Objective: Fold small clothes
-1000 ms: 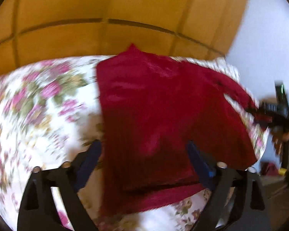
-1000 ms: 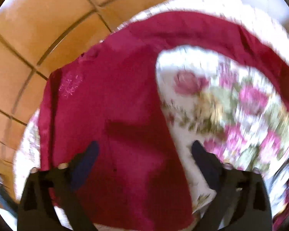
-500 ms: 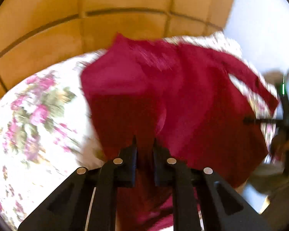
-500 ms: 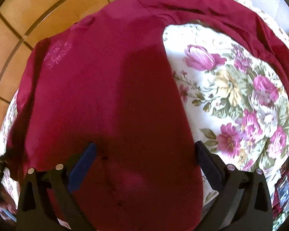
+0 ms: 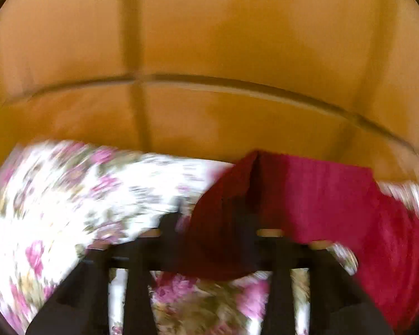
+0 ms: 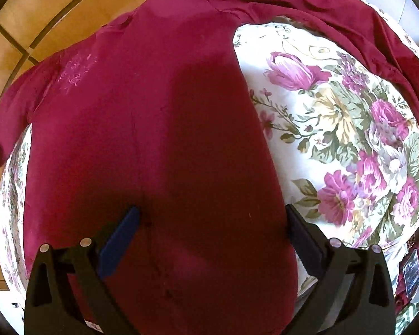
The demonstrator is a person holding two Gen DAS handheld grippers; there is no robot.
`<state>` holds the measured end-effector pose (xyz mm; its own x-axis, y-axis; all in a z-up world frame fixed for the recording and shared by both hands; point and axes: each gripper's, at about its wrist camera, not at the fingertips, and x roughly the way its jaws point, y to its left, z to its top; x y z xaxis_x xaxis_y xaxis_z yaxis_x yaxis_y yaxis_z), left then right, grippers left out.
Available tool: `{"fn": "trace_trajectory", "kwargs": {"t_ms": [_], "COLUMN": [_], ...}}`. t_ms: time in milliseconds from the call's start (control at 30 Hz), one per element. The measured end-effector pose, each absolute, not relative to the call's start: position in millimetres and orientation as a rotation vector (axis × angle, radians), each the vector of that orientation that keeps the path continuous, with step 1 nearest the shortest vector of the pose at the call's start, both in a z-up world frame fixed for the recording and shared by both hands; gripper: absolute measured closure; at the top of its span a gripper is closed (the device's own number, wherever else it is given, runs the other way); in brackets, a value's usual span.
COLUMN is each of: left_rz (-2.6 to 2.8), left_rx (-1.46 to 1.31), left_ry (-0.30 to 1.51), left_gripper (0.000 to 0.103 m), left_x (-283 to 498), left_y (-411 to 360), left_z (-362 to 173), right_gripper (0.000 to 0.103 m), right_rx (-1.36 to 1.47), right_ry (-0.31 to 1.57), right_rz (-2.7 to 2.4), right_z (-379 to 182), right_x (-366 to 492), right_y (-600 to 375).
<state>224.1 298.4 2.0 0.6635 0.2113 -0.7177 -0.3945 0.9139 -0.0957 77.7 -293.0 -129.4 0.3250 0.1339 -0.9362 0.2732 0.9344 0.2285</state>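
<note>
A small dark red garment [image 6: 159, 128] with pink embroidery [image 6: 75, 72] lies spread on the floral cover [image 6: 349, 128]. One sleeve [image 6: 335, 14] arches along the far edge. My right gripper [image 6: 209, 223] hangs open just above the garment's near part, its blue pads [image 6: 120, 237] wide apart and gripping nothing. The left wrist view is blurred. There my left gripper [image 5: 209, 220] has its jaws opening, and a raised fold of the red garment [image 5: 307, 195] sits between its dark fingers [image 5: 169, 223]. The fold peaks at the cover's far edge.
Orange floor tiles [image 5: 209, 55] with dark grout lie beyond the floral cover's edge [image 5: 69, 184]. The same tiled floor [image 6: 42, 22] shows at the upper left of the right wrist view. Some dark red and shiny clutter [image 6: 410, 270] sits off the cover at the lower right.
The left gripper shut on the garment's near edge and carried it toward the far edge; now its jaws have parted. The right gripper sank closer to the garment, then held still.
</note>
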Motion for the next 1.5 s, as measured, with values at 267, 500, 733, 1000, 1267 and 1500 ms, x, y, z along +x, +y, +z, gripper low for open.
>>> {"fn": "trace_trajectory", "kwargs": {"t_ms": [267, 500, 733, 1000, 1267, 1500], "left_rz": [0.111, -0.408, -0.493, -0.489, -0.464, -0.439], "left_rx": [-0.455, -0.449, -0.374, -0.165, -0.161, -0.132], "left_ry": [0.850, 0.983, 1.039, 1.025, 1.001, 0.962], "left_gripper": [0.017, 0.017, 0.019, 0.097, 0.101, 0.064], "left_x": [169.7, 93.4, 38.7, 19.5, 9.7, 8.2], "left_y": [272.6, 171.4, 125.0, 96.5, 141.9, 138.2], "left_z": [-54.2, -79.9, -98.6, -87.7, -56.5, -61.1], "right_gripper": [0.002, 0.002, 0.034, 0.091, 0.093, 0.034], "right_rx": [0.416, 0.569, 0.747, 0.627, 0.610, 0.910], "right_ry": [1.249, 1.187, 1.250, 1.246, 1.231, 1.156], "right_rz": [-0.091, -0.156, -0.158, -0.035, 0.052, -0.077], "right_z": [-128.6, -110.0, -130.8, -117.2, -93.3, -110.7], "right_x": [84.2, 73.6, 55.6, 63.4, 44.0, 53.7], "right_y": [-297.2, -339.4, -369.6, -340.8, -331.1, -373.0]}}
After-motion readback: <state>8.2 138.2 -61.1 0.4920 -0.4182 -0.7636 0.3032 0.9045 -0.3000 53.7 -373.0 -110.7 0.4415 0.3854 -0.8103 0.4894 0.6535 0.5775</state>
